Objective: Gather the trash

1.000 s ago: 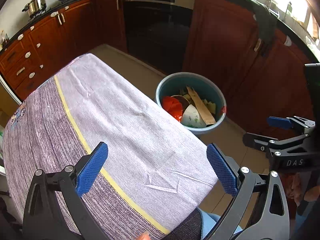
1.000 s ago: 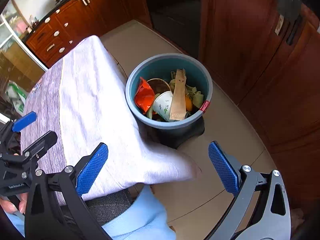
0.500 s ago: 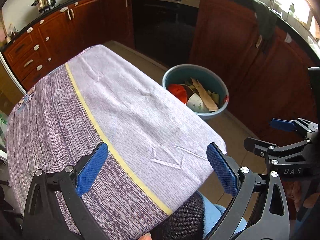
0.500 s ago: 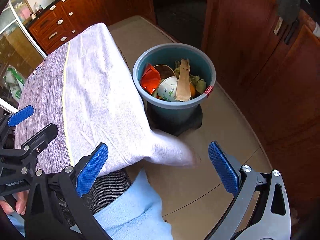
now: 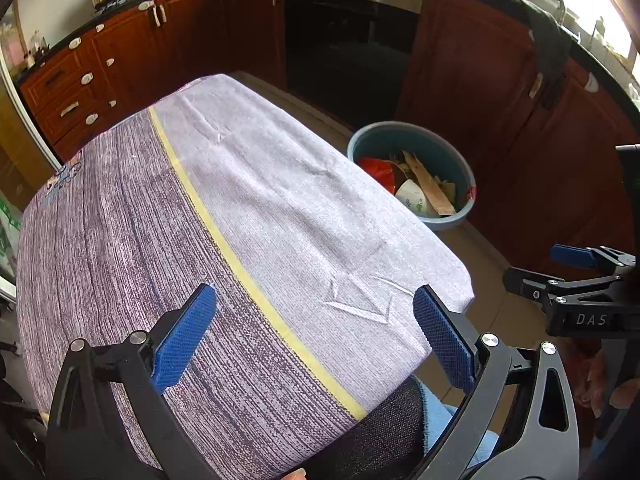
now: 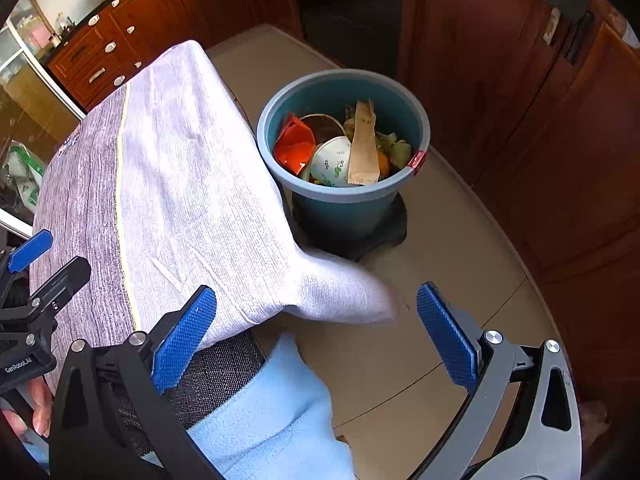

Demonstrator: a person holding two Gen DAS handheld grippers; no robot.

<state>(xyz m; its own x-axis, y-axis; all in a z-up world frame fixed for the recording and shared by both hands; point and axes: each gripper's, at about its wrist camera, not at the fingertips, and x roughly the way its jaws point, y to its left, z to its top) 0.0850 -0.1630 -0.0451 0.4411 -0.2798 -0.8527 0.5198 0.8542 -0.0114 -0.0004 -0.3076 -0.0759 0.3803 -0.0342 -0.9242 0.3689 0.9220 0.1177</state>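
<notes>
Both grippers' jaws wide, empty | trash bin [image 6: 343,148] ahead on floor, beside table [image 5: 280,216]

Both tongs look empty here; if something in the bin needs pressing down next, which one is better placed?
Probably the right tongs: open, facing the bin over bare floor. The left tongs hang over the tablecloth.
</notes>
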